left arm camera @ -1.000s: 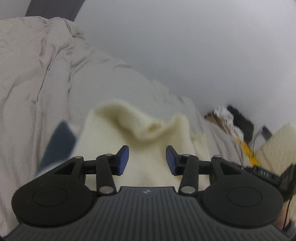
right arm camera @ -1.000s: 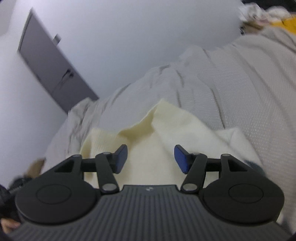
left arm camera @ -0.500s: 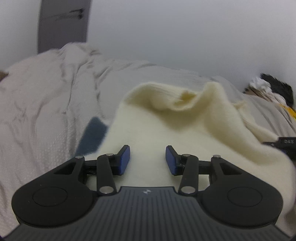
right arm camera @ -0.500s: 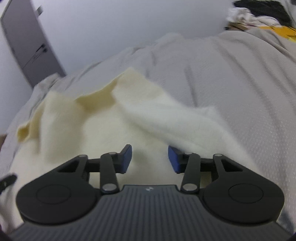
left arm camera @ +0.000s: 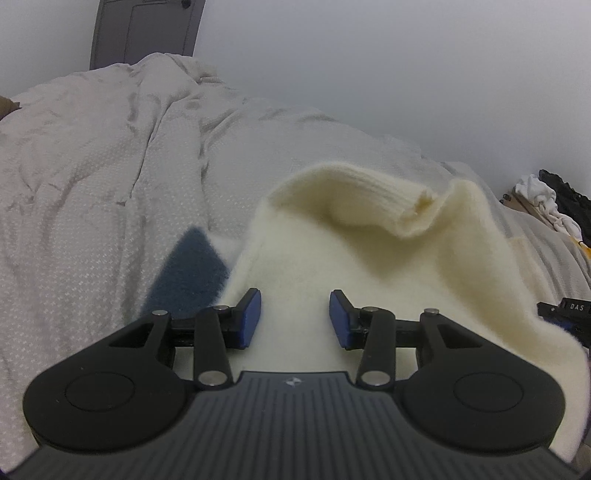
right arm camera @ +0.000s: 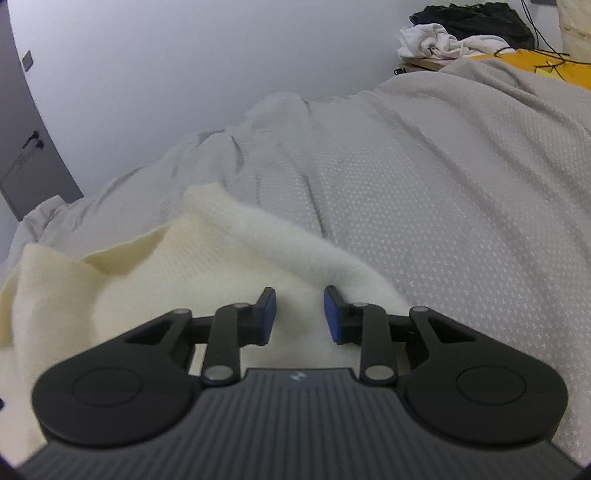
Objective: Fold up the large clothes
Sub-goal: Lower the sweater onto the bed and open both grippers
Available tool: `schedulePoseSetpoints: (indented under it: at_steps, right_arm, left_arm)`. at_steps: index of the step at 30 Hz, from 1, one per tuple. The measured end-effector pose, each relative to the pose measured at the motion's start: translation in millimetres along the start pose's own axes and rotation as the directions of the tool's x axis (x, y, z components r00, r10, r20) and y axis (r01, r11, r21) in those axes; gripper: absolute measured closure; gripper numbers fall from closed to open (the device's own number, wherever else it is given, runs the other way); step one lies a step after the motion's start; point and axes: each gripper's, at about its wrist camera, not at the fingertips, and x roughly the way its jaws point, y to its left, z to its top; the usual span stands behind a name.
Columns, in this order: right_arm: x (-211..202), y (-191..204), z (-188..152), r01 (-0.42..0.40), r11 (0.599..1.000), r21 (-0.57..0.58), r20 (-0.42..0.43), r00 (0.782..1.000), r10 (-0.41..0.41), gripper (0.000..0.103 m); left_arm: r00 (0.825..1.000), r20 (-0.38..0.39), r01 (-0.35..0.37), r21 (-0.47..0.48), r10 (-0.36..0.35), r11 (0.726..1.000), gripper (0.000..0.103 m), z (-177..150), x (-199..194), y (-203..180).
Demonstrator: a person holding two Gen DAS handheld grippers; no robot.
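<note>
A cream knitted sweater [left arm camera: 369, 266] lies rumpled on the grey bedcover [left arm camera: 92, 184], its ribbed opening raised at the far side. My left gripper [left arm camera: 294, 317] is open just over the sweater, with fabric showing between its blue pads. A dark blue patch [left arm camera: 188, 273] of cloth shows at the sweater's left edge. In the right wrist view the sweater [right arm camera: 155, 280] spreads to the left, with a fuzzy fold running toward my right gripper [right arm camera: 299, 314]. That gripper is open and narrow, with the fold against its right pad.
The grey bedcover [right arm camera: 443, 184] stretches to the right and far side. A pile of white and black clothes [right arm camera: 461, 33] and a yellow item [right arm camera: 554, 62] sit beyond the bed. A grey door [left arm camera: 144, 29] stands in the white wall.
Both grippers have tilted level and come down closer to the sweater. The right gripper's jaws have narrowed. The sweater's folds have shifted little in the last half second.
</note>
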Motion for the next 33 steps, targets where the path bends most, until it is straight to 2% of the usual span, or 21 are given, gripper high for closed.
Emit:
schedulePoseSetpoints:
  at_steps: [4, 8, 11, 14, 18, 25, 33]
  right_arm:
    - [-19, -2, -1, -0.019, 1.0, 0.004, 0.01, 1.0, 0.019, 0.071]
    - [-50, 3, -3, -0.043, 0.998, -0.05, 0.021, 0.999, 0.044, 0.068]
    - [-78, 9, -6, -0.075, 0.995, -0.069, 0.025, 0.997, 0.077, 0.068]
    - [-107, 17, -10, -0.092, 0.992, -0.089, 0.047, 0.994, 0.096, 0.068]
    - [-140, 29, -29, -0.115, 0.986, -0.118, 0.046, 0.992, 0.121, 0.068]
    - [-191, 49, -71, -0.223, 0.963, -0.153, 0.001, 0.974, 0.226, 0.068]
    - [-238, 59, -91, -0.294, 0.939, -0.175, 0.014, 0.953, 0.301, 0.067]
  left_arm:
    - [1.0, 0.007, 0.006, 0.012, -0.006, 1.0, 0.055, -2, -21, -1]
    - [1.0, 0.022, 0.013, 0.021, -0.013, 1.0, 0.055, -9, -49, 2]
    - [0.999, 0.035, -0.016, 0.075, 0.013, 0.997, 0.055, -16, -68, -6]
    - [0.999, 0.05, -0.008, 0.101, 0.002, 0.995, 0.055, -22, -90, -16]
    - [0.998, 0.054, 0.012, 0.126, -0.019, 0.992, 0.055, -33, -113, -30]
    - [0.995, 0.064, 0.062, 0.156, -0.073, 0.986, 0.055, -57, -156, -51]
    - [0.992, 0.056, 0.101, 0.161, -0.111, 0.982, 0.054, -84, -195, -66]
